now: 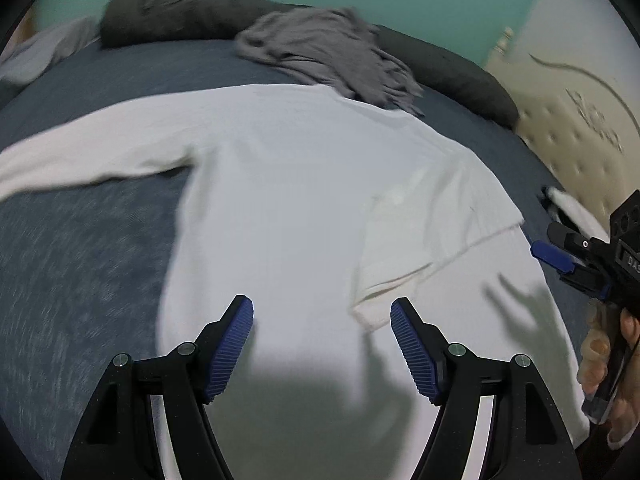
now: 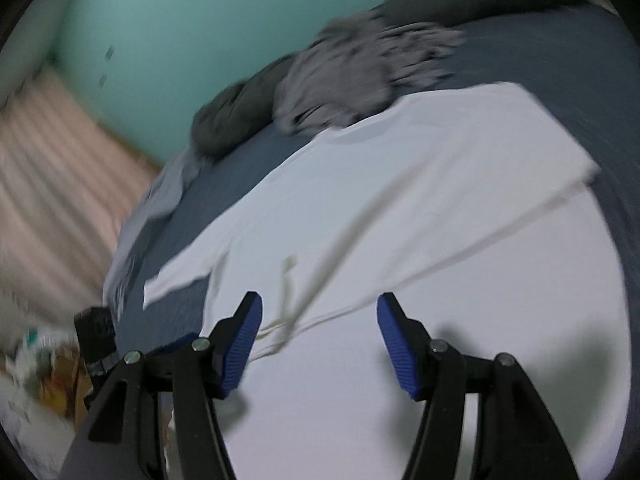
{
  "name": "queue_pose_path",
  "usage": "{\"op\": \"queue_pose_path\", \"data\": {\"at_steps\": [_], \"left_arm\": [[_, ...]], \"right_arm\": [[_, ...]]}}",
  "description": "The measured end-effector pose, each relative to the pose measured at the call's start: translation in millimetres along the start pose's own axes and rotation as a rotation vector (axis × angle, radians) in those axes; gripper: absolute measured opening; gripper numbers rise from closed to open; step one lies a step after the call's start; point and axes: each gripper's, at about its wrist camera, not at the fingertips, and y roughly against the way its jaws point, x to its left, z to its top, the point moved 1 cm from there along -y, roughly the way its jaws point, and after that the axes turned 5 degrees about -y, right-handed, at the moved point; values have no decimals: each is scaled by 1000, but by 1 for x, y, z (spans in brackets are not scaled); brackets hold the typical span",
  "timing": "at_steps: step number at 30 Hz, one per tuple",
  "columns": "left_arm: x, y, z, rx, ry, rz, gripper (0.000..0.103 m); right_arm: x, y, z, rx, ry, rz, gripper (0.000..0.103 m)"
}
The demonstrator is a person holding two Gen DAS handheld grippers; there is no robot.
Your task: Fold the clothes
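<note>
Fingers spread, empty, above white shirt on bed

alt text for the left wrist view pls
A white long-sleeved top lies flat on a blue bedspread, one sleeve folded across its body, under the open left gripper. A crumpled grey garment lies beyond; the right gripper shows at the right edge.

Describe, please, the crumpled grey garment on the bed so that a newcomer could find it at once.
Start from the bed with the dark blue cover, where a white long-sleeved top lies spread flat. Past the top's far edge, against the long dark grey pillow by the green wall, sits the grey garment. Unlike the smooth white top, it is bunched in a wrinkled heap and mid-grey.
</note>
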Motion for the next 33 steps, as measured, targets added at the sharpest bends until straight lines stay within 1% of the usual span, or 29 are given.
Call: {"op": "queue_pose_path", "data": {"at_steps": [3, 6, 9, 14, 17, 18, 20, 21, 22, 23, 24, 25, 27, 28, 29, 33], "left_arm": [[-17, -19, 10, 20, -34, -18, 75], [-31, -34, 19, 40, -67, -31, 75], [-42, -45, 29, 45, -92, -36, 75], [-56, -62, 37, 63, -125, -47, 75], [-55, -69, 37, 66, -125, -54, 75], [-53, -70, 37, 66, -123, -59, 73], [-50, -73, 37, 72, -116, -68, 57], [-48, -73, 36, 72, -115, -67, 42], [-46, -72, 36, 71, -113, -68, 34], [-45, -70, 36, 70, -109, -76, 32], [-42, -68, 36, 68, -104, -84, 27], [-39, -65, 36, 62, -97, -90, 18], [-33, -61, 37, 47, -78, -95, 7], [-29, -58, 39, 39, -67, -93, 3], [-25, -55, 39, 30, -58, -89, 1], [-9, -43, 40, 2, -24, -80, 0]], "right_arm": [[-23, 5, -4, -32, -71, -7, 61], [-25, 0, -1, -9, -48, -24, 61], [-24, 1, 0, -8, -9, -19, 61], [-37, -3, -1, 3, -42, -3, 61], [-40, -3, 0, 3, -48, 7, 61], [-40, -3, 1, 2, -49, 13, 61], [-38, -3, 3, -1, -48, 26, 61], [-37, -3, 3, -1, -47, 32, 61], [-35, -4, 4, -3, -45, 36, 61], [-34, -4, 4, -6, -40, 39, 61], [-33, -5, 4, -8, -37, 42, 61], [-33, -6, 4, -7, -37, 43, 61], [-34, -9, 3, -2, -41, 40, 61], [-34, -10, 3, 0, -43, 38, 61], [-35, -10, 3, 1, -46, 37, 61], [-38, -10, 2, -3, -60, 34, 61]]}}
